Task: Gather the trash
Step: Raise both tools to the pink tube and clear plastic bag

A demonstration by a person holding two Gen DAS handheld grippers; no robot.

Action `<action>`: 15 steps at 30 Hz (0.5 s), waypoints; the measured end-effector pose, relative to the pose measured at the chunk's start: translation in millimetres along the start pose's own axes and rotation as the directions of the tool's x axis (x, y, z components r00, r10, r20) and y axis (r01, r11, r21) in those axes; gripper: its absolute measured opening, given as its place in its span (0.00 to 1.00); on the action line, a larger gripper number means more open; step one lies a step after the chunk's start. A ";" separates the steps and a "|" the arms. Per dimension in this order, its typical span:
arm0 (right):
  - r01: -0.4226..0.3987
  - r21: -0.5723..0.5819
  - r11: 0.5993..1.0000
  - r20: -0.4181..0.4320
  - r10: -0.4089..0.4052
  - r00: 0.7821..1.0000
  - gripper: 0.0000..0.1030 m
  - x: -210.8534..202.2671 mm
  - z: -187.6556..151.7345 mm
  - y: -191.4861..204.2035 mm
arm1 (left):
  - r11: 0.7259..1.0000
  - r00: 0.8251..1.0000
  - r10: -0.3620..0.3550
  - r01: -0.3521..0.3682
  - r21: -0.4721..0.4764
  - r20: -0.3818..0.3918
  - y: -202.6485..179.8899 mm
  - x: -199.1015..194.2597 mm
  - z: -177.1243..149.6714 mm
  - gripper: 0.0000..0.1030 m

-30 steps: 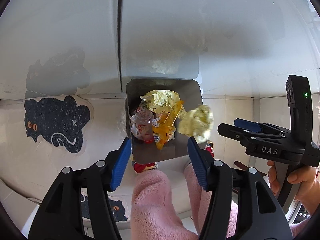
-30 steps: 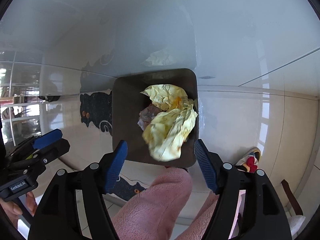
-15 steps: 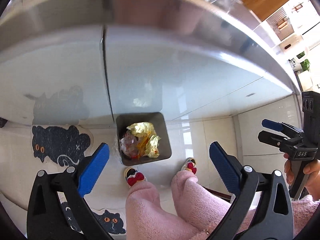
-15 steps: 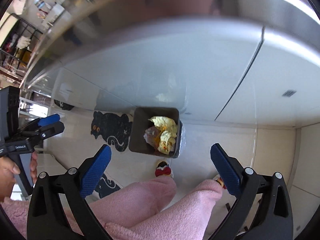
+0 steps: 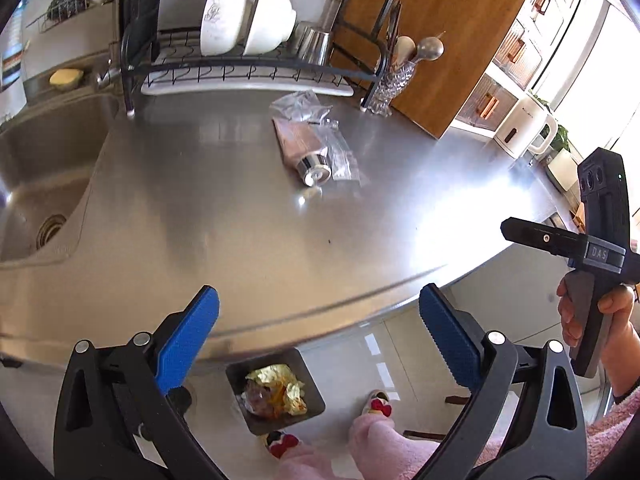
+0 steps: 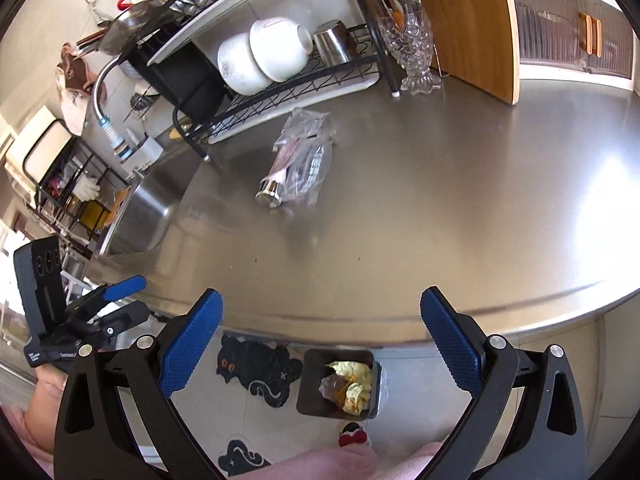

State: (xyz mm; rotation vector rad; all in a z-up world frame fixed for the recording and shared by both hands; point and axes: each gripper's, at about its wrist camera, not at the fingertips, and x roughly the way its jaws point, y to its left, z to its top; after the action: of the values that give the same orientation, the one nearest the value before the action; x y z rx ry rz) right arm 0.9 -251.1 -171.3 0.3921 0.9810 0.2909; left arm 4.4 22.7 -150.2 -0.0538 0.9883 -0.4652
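Observation:
A crumpled clear plastic wrapper (image 5: 320, 140) (image 6: 306, 152) with a pink tube with a silver cap (image 5: 306, 152) (image 6: 276, 178) lies on the steel counter (image 5: 224, 216) in front of the dish rack. A dark square bin (image 5: 276, 392) (image 6: 340, 384) on the floor below the counter edge holds yellow crumpled paper and other wrappers. My left gripper (image 5: 318, 344) is open and empty above the counter edge. My right gripper (image 6: 320, 344) is open and empty too; it also shows at the right of the left wrist view (image 5: 520, 232).
A dish rack (image 5: 240, 60) with white bowls and a steel cup stands at the back. A sink (image 5: 36, 184) is at the left. A glass utensil holder (image 6: 412, 48) and a wooden board (image 6: 472, 20) stand behind. A black cat mat (image 6: 256, 372) lies on the floor.
Both grippers have risen from over the bin to above the counter edge. The yellow paper that was falling now lies in the bin. The counter and wrapper have come into view.

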 end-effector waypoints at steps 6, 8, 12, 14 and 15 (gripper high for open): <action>-0.008 0.049 0.999 -0.043 0.010 0.999 0.75 31.7 43.8 -17.0 | 1.000 1.000 -0.002 0.001 0.019 0.013 8.5 24.2 40.7 0.92; -0.016 0.054 0.998 -0.053 0.019 0.998 0.69 42.5 54.9 -15.6 | 0.999 1.000 -0.004 0.003 0.032 0.021 8.8 33.3 50.3 0.92; -0.036 0.070 0.997 -0.077 0.041 0.996 0.64 63.7 76.0 -12.6 | 0.999 1.000 -0.019 0.018 0.040 0.020 12.6 50.0 67.1 0.88; -0.047 0.086 0.995 -0.085 0.054 0.995 0.64 74.3 84.5 -10.4 | 0.999 1.000 -0.025 0.024 0.040 0.015 15.2 57.4 72.4 0.85; -0.057 0.098 0.994 -0.093 0.066 0.993 0.64 80.7 89.3 -10.2 | 0.999 1.000 -0.026 0.026 0.039 0.012 16.7 61.0 75.0 0.84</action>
State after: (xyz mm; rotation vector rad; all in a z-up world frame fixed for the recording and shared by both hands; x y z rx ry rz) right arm 119.8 -243.9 -191.7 0.4997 1.0806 0.3224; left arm 99.5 0.8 -160.9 -0.0349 0.9671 -0.5073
